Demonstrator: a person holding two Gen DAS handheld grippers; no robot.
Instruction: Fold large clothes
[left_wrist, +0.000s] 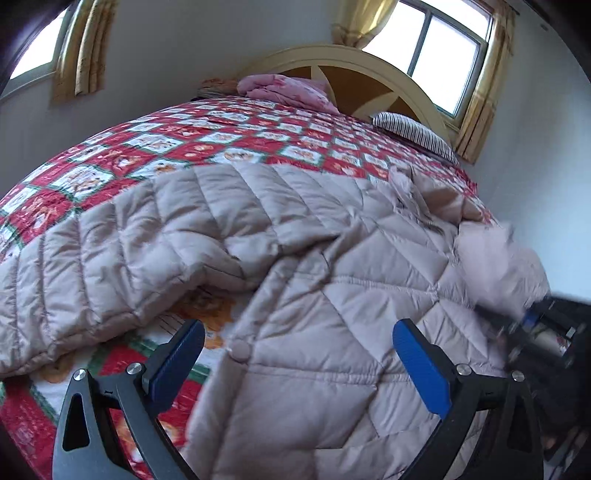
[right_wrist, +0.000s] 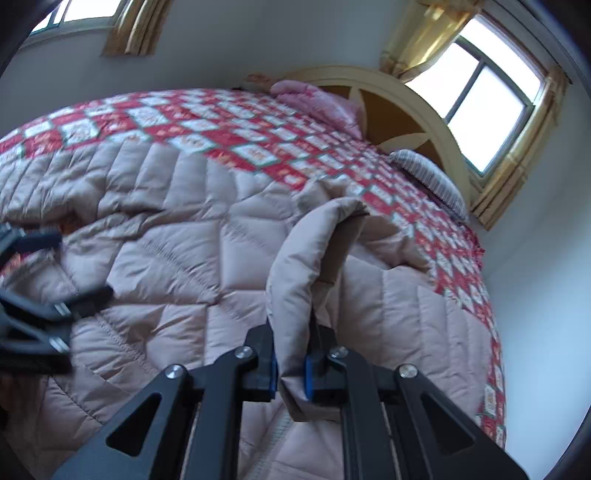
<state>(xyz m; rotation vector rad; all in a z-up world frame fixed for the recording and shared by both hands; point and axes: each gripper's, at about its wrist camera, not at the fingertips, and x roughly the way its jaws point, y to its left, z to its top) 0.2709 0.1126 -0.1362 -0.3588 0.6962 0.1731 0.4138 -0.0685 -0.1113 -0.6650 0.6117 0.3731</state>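
Observation:
A large beige quilted down coat (left_wrist: 295, 258) lies spread across the bed; it also shows in the right wrist view (right_wrist: 166, 258). My left gripper (left_wrist: 299, 350) is open, hovering just above the coat's front edge near a snap button (left_wrist: 239, 350). My right gripper (right_wrist: 291, 363) is shut on a lifted fold of the coat (right_wrist: 295, 295), a sleeve or edge that it holds above the body. The right gripper shows blurred at the right of the left wrist view (left_wrist: 532, 325). The left gripper shows at the left edge of the right wrist view (right_wrist: 37, 295).
The bed has a red and white patterned quilt (left_wrist: 221, 136). A pink folded blanket (left_wrist: 288, 90) and a striped pillow (left_wrist: 413, 133) lie by the arched headboard (left_wrist: 369, 74). Windows with yellow curtains (left_wrist: 484, 92) stand behind. A wall runs along the bed's right side.

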